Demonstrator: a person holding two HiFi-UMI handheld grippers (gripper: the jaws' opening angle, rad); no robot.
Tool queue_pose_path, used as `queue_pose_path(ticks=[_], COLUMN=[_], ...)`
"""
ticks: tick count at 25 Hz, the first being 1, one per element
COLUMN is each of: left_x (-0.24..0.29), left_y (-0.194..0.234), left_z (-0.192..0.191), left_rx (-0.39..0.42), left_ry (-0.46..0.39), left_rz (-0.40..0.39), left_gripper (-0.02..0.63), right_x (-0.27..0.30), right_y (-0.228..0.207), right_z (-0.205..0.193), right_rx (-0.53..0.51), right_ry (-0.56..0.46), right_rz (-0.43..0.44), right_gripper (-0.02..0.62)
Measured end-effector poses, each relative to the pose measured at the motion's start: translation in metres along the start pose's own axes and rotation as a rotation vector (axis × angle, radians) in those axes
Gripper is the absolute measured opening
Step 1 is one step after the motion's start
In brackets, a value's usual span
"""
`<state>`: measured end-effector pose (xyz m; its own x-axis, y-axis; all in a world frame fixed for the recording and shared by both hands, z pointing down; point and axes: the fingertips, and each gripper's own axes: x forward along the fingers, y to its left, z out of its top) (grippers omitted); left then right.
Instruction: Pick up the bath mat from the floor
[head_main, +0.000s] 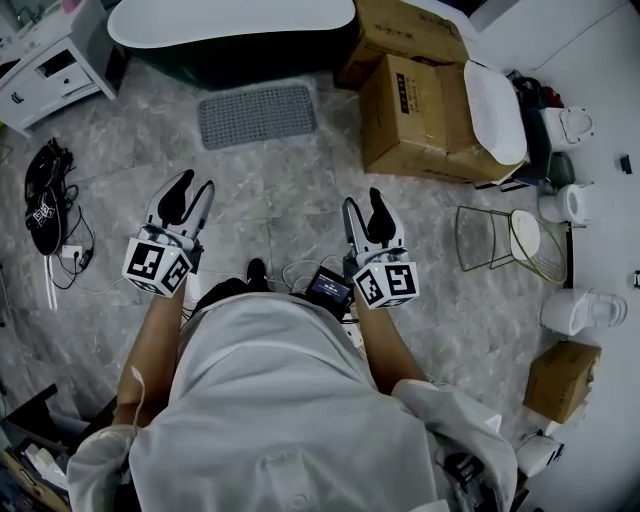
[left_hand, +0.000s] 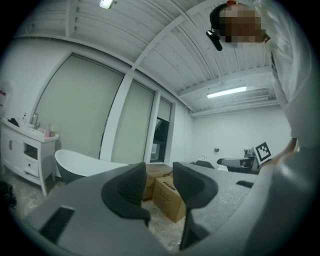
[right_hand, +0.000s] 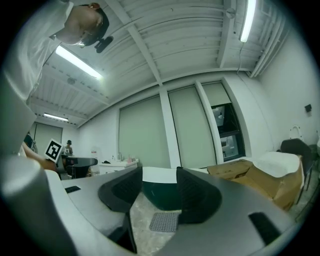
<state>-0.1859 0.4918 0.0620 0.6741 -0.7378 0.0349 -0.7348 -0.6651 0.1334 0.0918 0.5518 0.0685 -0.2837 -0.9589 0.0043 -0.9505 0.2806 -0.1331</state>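
A grey studded bath mat (head_main: 257, 114) lies flat on the marble floor just in front of the dark bathtub (head_main: 232, 30). It also shows small between the jaws in the right gripper view, as the bath mat (right_hand: 164, 221). My left gripper (head_main: 187, 193) is held at waist height, well short of the mat, jaws open and empty. My right gripper (head_main: 367, 210) is level with it on the right, also open with nothing between its fingers. In the left gripper view the left gripper (left_hand: 159, 182) points at cardboard boxes.
Cardboard boxes (head_main: 412, 112) stand right of the mat, with a white cabinet (head_main: 52, 68) at the far left. Cables and a dark bag (head_main: 45, 205) lie on the floor at left. A wire stool (head_main: 505, 240) and white fixtures (head_main: 578, 308) crowd the right side.
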Motion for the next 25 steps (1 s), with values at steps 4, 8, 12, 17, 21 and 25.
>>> queue_pose_path(ticks=[4, 8, 12, 17, 21, 25], left_x=[0.035, 0.066, 0.102, 0.155, 0.208, 0.249], left_y=[0.037, 0.060, 0.079, 0.116, 0.142, 0.176], left_z=[-0.003, -0.017, -0.026, -0.041, -0.039, -0.042], left_rx=[-0.030, -0.074, -0.085, -0.117, -0.129, -0.150], left_ry=[-0.006, 0.018, 0.028, 0.067, 0.102, 0.148], left_rz=[0.006, 0.015, 0.027, 0.076, 0.124, 0.206], left_gripper=[0.173, 0.173, 0.173, 0.173, 0.175, 0.175], right_x=[0.047, 0.077, 0.110, 0.179, 0.245, 0.308], right_y=[-0.009, -0.025, -0.053, -0.094, -0.134, -0.166], right_z=[0.002, -0.002, -0.016, -0.029, -0.032, -0.039], right_rx=[-0.003, 0.007, -0.001, 0.025, 0.059, 0.096], right_ry=[0.006, 0.026, 0.052, 0.058, 0.079, 0.123], right_rz=[0.002, 0.020, -0.004, 0.031, 0.072, 0.134], right_gripper=[0.232, 0.209, 0.201, 0.202, 0.206, 0.206])
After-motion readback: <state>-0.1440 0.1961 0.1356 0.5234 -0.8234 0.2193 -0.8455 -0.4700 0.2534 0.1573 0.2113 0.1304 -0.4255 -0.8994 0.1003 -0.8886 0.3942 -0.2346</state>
